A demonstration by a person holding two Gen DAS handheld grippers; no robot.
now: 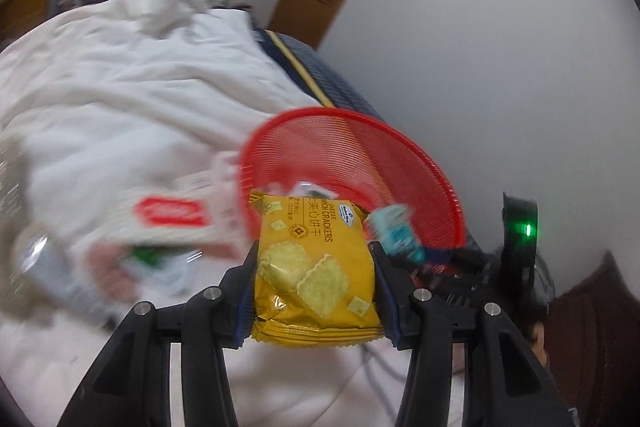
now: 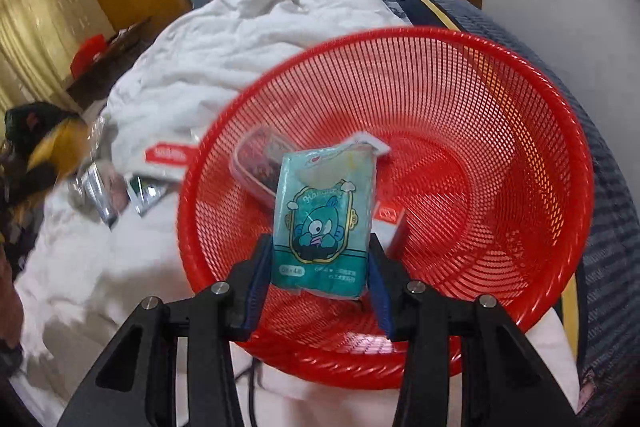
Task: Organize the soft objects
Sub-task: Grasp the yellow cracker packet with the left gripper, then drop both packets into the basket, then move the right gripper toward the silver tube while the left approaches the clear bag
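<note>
Crackers are sitting nearest of all: the left gripper (image 1: 314, 267) is clamping a yellow cracker packet (image 1: 316, 263) by its two long sides, the packet's long axis running away from the camera, its printed end pointing toward the red basket (image 1: 400, 155) just beyond. The right gripper (image 2: 318, 259) is pinching a teal tissue pack (image 2: 322, 215) the same way, standing upright between the pads with its long axis pointing up and away, over the near part of the basket (image 2: 500, 167). Farther in, a clear-wrapped item (image 2: 260, 159) and a small red-and-white box (image 2: 390, 223) are lying on the basket floor. Left of the basket, loose packets (image 2: 166, 155) are resting on the white quilt (image 2: 224, 39).

Judging the risk: the basket is sitting tilted on soft bedding near the bed's right edge, so a careless drop onto the rim could be tipping it. The slick cracker wrapper could also be slipping from the pads short of the rim.
</note>
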